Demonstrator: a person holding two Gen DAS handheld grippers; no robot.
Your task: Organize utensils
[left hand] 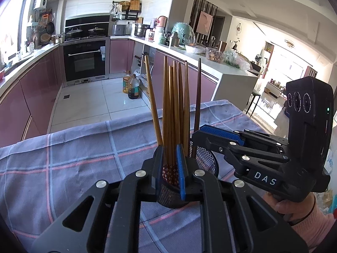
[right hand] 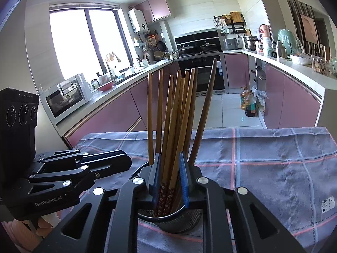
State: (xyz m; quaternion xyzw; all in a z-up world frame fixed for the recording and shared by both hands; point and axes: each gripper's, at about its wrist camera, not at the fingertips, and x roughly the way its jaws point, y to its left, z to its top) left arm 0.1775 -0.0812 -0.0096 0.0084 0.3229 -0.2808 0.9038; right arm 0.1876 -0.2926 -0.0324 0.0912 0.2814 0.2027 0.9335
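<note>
Chopsticks (right hand: 179, 113) stood bunched upright in the black mesh holder (right hand: 168, 221) on the checked cloth (right hand: 273, 168), both the left gripper (left hand: 169, 168) at nine o'clock and the right gripper (right hand: 170, 179) at three parted slightly around them.

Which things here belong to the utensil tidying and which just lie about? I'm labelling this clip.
Job:
chopsticks
mesh holder
left hand-held gripper
right hand-held gripper

Lying about:
checked cloth
oil bottles
microwave

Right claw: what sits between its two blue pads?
A bunch of wooden chopsticks standing in the mesh holder fills the right claw, seen in the right wrist view.
</note>
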